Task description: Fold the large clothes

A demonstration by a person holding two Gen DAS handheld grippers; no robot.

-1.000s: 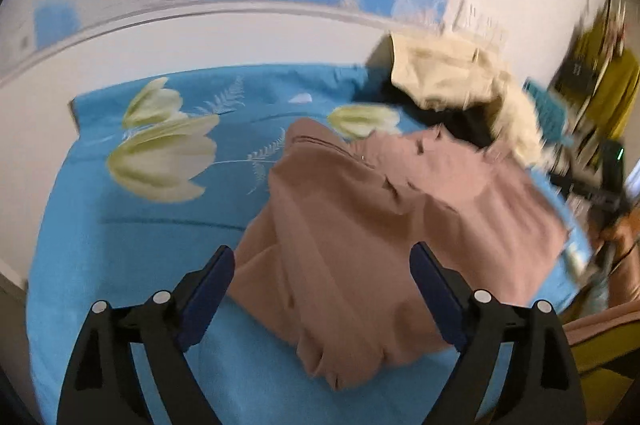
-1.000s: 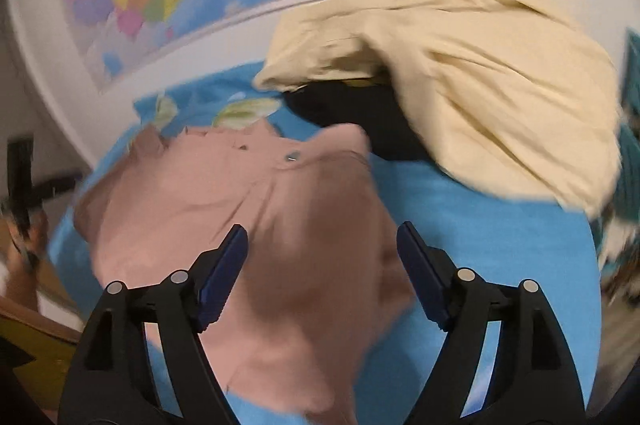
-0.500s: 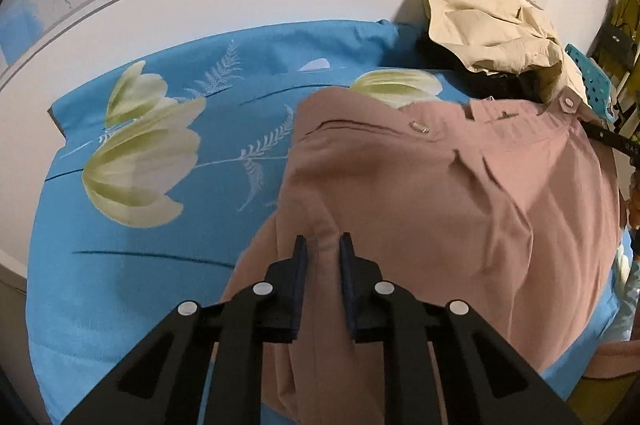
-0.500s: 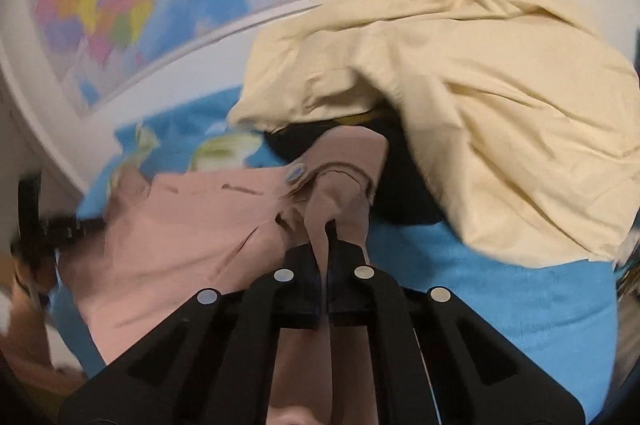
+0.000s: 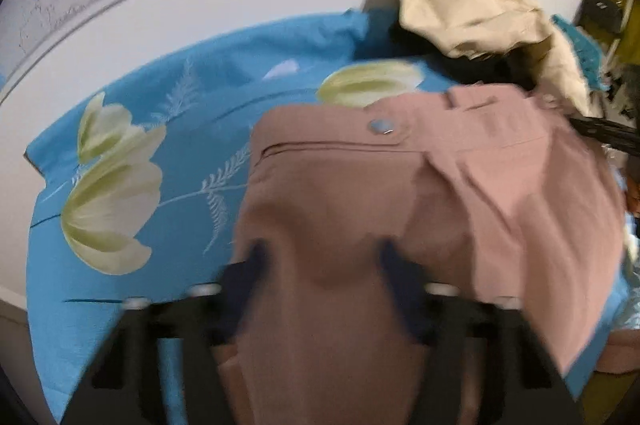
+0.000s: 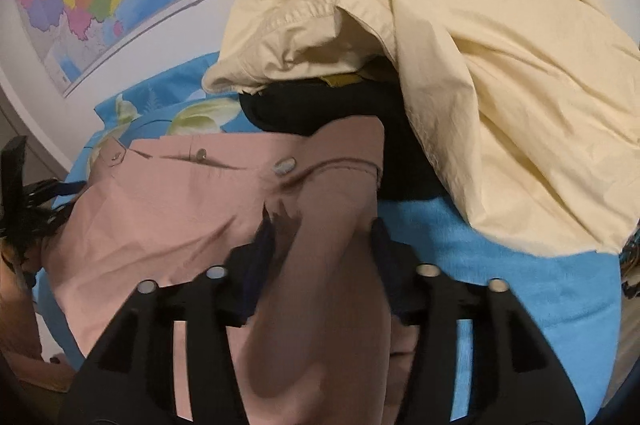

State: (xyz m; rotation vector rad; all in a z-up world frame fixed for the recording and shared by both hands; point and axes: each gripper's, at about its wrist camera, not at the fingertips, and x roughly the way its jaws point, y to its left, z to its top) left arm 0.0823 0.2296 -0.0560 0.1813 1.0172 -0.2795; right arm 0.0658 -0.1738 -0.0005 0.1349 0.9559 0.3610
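Pink trousers [image 5: 400,205] lie on the blue bedsheet [image 5: 160,129], waistband toward the cream garment [image 6: 480,65]. L gripper [image 5: 320,257] & R gripper [image 6: 320,237] have just been opening: jaws part-spread, cloth between, pads off. Smooth waistband flat before next fold, imo.

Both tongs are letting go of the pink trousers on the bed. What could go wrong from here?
1. Both tongs have just been opening with pink trousers fabric between them; a fold could snag the left tongs or right tongs and drag askew.
2. The waistband corner lies on the black garment under the cream shirt, so the next grasp may catch that pile.
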